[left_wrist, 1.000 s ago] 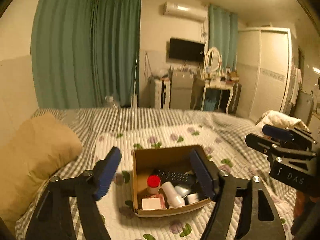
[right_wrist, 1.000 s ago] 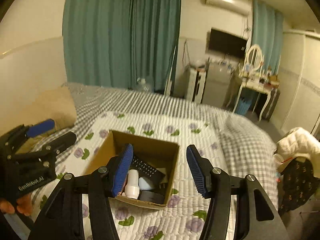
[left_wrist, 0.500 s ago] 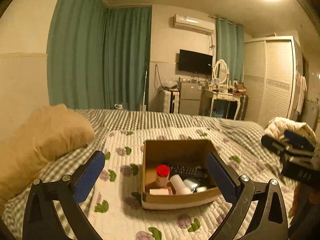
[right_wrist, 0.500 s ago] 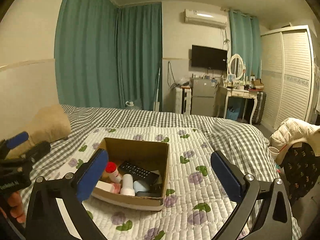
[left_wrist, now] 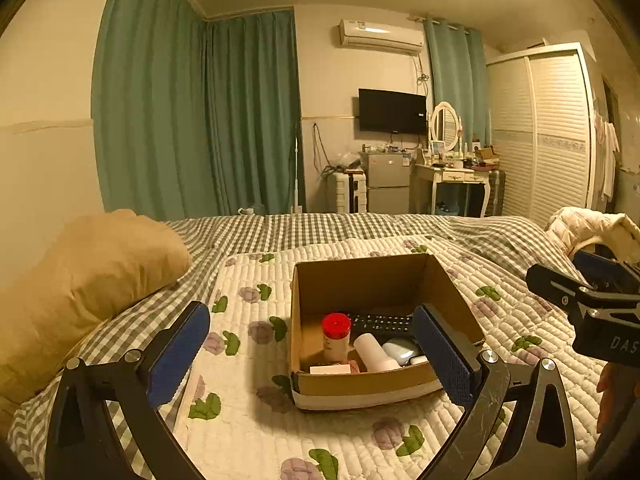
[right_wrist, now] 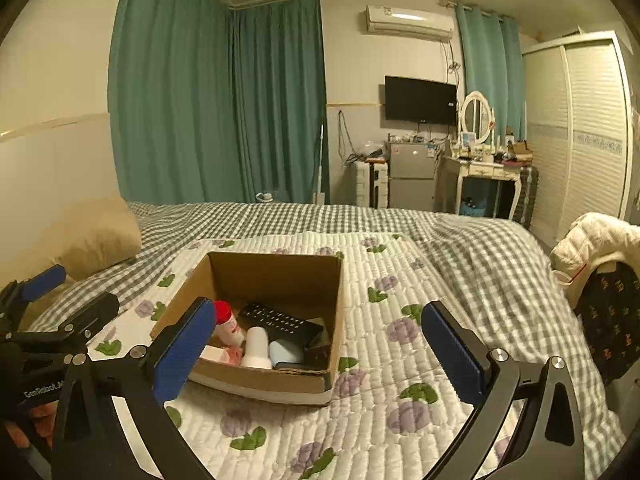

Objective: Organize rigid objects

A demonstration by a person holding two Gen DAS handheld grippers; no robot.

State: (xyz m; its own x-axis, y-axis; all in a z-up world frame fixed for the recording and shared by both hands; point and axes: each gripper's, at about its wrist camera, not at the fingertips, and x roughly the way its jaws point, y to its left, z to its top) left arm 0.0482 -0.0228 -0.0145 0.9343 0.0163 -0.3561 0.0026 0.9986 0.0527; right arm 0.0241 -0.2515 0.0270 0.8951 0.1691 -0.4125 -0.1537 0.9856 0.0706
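An open cardboard box (left_wrist: 360, 382) (right_wrist: 260, 380) sits on the flowered quilt. Inside it stand a red-capped bottle (left_wrist: 336, 336) (right_wrist: 226, 320) and a white tube (left_wrist: 374, 356) (right_wrist: 256, 344). A black remote (left_wrist: 380, 322) (right_wrist: 280, 320) and a pale blue case (left_wrist: 400, 350) (right_wrist: 286, 352) lie beside them. My left gripper (left_wrist: 312, 354) is open, short of the box, its blue pads empty. My right gripper (right_wrist: 320, 348) is also open and empty, with the box ahead to its left. Each gripper shows at the edge of the other's view.
A tan pillow (left_wrist: 92, 280) lies at the left on the checked bedspread (right_wrist: 460, 248). A white jacket (right_wrist: 592, 240) and a dark garment (right_wrist: 612, 320) hang at the bed's right edge. A dressing table (right_wrist: 488, 172), a small fridge and a TV stand along the far wall.
Both grippers' jaws have spread from partly closed to wide open. Both have sunk lower over the bed, so the box now looks flatter and closer to eye level.
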